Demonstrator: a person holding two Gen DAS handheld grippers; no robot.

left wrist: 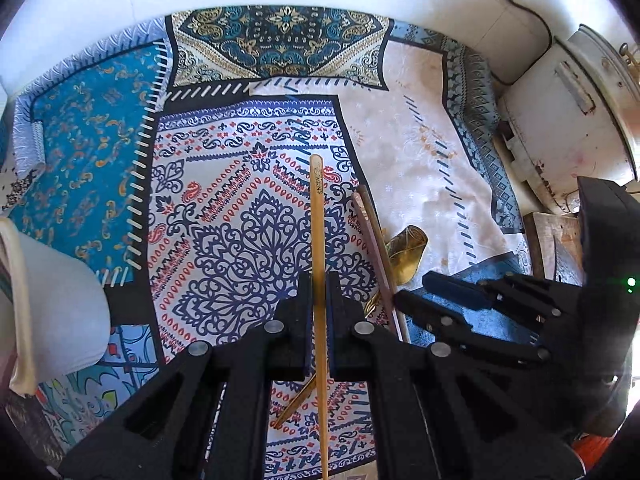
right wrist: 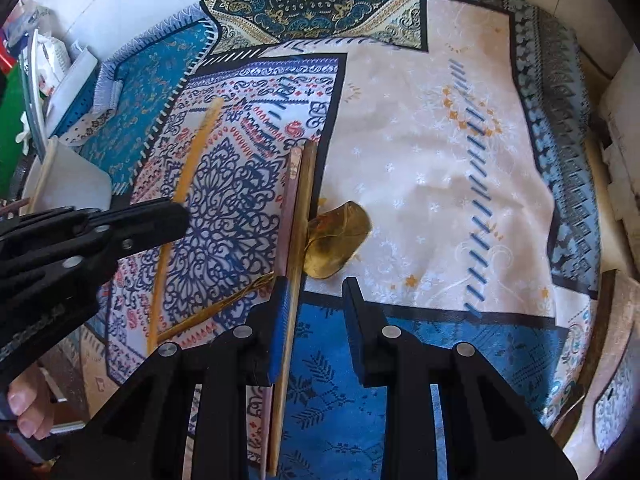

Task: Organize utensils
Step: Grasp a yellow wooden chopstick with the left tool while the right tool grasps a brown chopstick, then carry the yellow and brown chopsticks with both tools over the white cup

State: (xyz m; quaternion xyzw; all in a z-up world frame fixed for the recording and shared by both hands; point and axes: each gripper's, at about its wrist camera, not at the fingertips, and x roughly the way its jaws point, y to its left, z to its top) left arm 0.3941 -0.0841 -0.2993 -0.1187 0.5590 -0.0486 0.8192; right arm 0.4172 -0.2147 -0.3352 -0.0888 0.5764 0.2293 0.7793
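My left gripper [left wrist: 320,284] is shut on a pale wooden chopstick [left wrist: 318,220], which runs straight up between its pads, a little above the patterned cloth [left wrist: 240,208]. In the right wrist view that gripper [right wrist: 180,216] shows at the left with the same chopstick [right wrist: 200,148]. A pinkish and a brown chopstick [right wrist: 298,216] lie side by side on the cloth, over a gold spoon [right wrist: 340,236]. My right gripper [right wrist: 316,288] hangs open above them; the brown stick runs along the inside of its left finger [right wrist: 282,304]. A gold handle [left wrist: 296,400] lies under the left gripper.
A white utensil holder [right wrist: 68,184] with a stick in it stands at the left, seen also as a white holder [left wrist: 60,300] in the left wrist view. A white appliance [left wrist: 560,120] and black cable [left wrist: 520,4] sit at the right. Clutter [right wrist: 40,60] lies far left.
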